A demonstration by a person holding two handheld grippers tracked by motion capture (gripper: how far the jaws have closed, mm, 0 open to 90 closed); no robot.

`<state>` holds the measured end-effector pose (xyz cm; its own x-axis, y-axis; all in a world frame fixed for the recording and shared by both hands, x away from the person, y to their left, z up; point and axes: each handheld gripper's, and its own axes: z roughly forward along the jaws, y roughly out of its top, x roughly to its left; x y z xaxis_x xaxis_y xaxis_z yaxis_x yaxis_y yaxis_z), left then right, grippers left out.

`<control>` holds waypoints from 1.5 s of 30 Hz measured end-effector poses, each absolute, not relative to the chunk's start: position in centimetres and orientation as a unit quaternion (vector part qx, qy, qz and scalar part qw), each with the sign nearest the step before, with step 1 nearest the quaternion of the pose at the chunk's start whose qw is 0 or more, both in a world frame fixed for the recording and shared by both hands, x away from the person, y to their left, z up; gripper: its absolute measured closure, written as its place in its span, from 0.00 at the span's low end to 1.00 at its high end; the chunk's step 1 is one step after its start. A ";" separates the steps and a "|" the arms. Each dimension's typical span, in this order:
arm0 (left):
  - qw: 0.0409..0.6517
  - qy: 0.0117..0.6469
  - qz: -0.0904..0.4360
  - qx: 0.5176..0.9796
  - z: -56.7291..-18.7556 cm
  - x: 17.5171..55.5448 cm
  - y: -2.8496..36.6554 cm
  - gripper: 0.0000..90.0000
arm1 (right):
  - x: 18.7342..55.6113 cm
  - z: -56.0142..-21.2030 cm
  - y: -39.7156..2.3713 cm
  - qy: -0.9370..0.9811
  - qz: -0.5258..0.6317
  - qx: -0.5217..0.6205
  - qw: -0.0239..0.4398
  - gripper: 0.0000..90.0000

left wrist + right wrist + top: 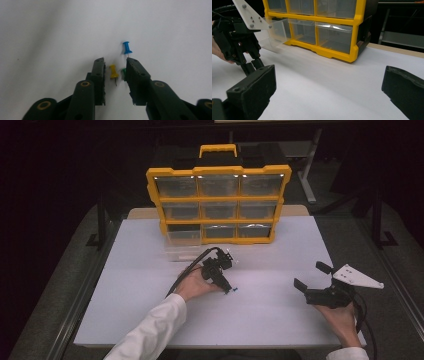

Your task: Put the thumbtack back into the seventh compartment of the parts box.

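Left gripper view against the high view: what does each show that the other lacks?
The left gripper view alone separates three push pins on the white table top: a yellow push pin lying between the left gripper's jaws, untouched, a green push pin against one jaw, and a blue push pin just past the tips. The high view alone gives the yellow drawer organizer, its pulled-out clear drawer, and the right gripper standing open. Both share the table, the left gripper and the blue pin.

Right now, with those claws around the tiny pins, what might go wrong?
The left gripper has its jaws on either side of the yellow pushpin, but the green pushpin lies against one jaw and could be pinched or flicked away. The blue pushpin sits near the tips and might get nudged.
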<state>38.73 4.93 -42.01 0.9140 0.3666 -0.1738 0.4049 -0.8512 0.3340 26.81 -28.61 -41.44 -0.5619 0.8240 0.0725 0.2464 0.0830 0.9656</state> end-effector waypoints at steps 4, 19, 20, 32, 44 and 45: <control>0.182 0.186 -0.023 0.965 -42.2 38.1 4.8 0.92 | 26.8 -41.4 -28.6 0.688 0.555 0.389 0.260 0.00; 0.211 0.184 -0.014 0.960 -41.3 37.6 5.7 0.93 | 26.8 -41.5 -28.7 0.688 0.554 0.391 0.260 0.00; 0.215 0.187 -0.014 0.958 -41.0 37.5 5.9 0.93 | 26.8 -41.5 -28.7 0.687 0.554 0.391 0.260 0.00; 0.252 0.185 -0.005 0.950 -36.9 37.1 8.7 0.93 | 26.8 -41.5 -28.7 0.687 0.554 0.392 0.259 0.00; 0.277 0.192 0.021 0.941 -32.8 37.6 12.2 0.93 | 26.8 -41.7 -28.6 0.690 0.552 0.392 0.255 0.00; 0.274 0.194 0.026 0.942 -32.5 37.7 12.4 0.93 | 26.8 -41.7 -28.6 0.690 0.552 0.392 0.254 0.00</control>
